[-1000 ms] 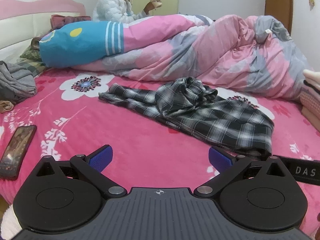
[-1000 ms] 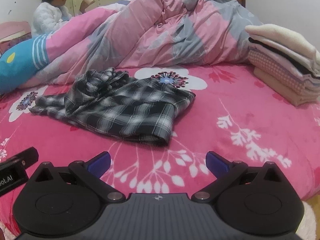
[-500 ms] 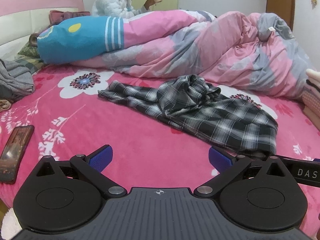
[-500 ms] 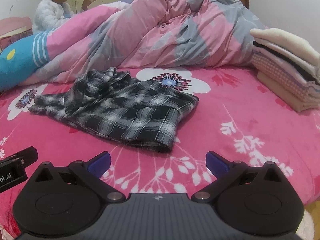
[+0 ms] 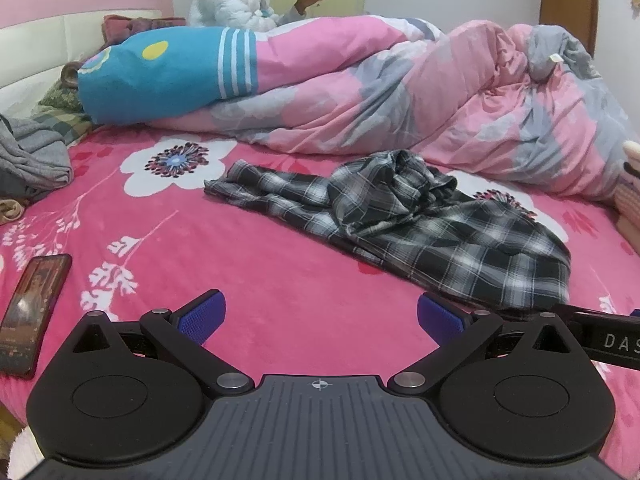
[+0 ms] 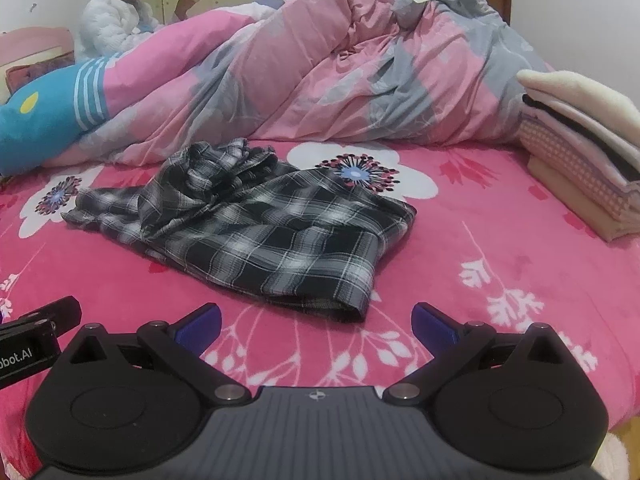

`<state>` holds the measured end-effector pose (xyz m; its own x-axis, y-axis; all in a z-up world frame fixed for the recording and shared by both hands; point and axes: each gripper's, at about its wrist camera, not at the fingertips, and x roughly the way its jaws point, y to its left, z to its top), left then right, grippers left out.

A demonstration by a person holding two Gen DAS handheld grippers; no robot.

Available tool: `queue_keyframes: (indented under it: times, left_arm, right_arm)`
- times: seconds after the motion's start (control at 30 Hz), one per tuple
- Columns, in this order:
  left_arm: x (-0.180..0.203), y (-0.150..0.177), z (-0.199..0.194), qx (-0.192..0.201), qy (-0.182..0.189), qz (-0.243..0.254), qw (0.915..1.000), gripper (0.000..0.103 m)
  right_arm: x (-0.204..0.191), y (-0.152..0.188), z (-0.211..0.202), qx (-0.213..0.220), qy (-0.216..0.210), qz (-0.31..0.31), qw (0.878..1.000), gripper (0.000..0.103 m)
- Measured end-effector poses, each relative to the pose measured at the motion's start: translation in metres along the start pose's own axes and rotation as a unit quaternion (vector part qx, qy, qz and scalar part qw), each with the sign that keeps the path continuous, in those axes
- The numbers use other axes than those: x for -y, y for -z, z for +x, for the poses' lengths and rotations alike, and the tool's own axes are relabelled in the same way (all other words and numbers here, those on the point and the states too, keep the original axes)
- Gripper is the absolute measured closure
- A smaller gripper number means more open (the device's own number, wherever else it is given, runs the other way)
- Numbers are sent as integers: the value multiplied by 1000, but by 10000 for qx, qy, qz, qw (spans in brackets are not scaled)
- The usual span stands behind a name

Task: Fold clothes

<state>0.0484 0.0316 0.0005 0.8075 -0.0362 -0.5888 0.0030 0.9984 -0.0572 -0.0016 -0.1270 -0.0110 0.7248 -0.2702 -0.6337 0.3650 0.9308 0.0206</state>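
Note:
A black-and-white plaid garment (image 5: 420,224) (image 6: 256,224) lies crumpled on the pink floral bedspread (image 5: 240,264) (image 6: 500,248), bunched at its far end. My left gripper (image 5: 320,316) hovers open over the near edge of the bed, short of the garment, with nothing between its blue pads. My right gripper (image 6: 316,322) is also open and empty, just in front of the garment's near hem. Each gripper's body shows at the edge of the other's view.
A pink and grey duvet (image 5: 400,92) (image 6: 340,72) is heaped across the back, with a person (image 5: 236,0) sitting behind it. A stack of folded clothes (image 6: 580,148) sits at right. A phone (image 5: 32,312) and grey clothing (image 5: 28,160) lie at left.
Both grippers have moved forward and slightly up over the bed, so the plaid garment appears a little closer. Both stay open and empty. The garment has not moved.

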Motion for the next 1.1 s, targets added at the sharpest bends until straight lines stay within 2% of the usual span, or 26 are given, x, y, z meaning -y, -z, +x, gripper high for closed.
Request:
queue_keyframes:
  times: [0.3, 0.53, 1.1]
  left_arm:
    - [-4, -4, 6, -140, -34, 32, 9999, 0]
    - [-7, -3, 8, -217, 80, -67, 9997, 0]
    - [-5, -1, -5, -146, 107, 34, 9998, 0]
  right_arm:
    - [-4, -7, 4, -14, -69, -14, 10000, 0]
    - [-4, -7, 6, -90, 13, 29, 10000, 0]
    - [0, 1, 1, -192, 70, 135, 9997, 0]
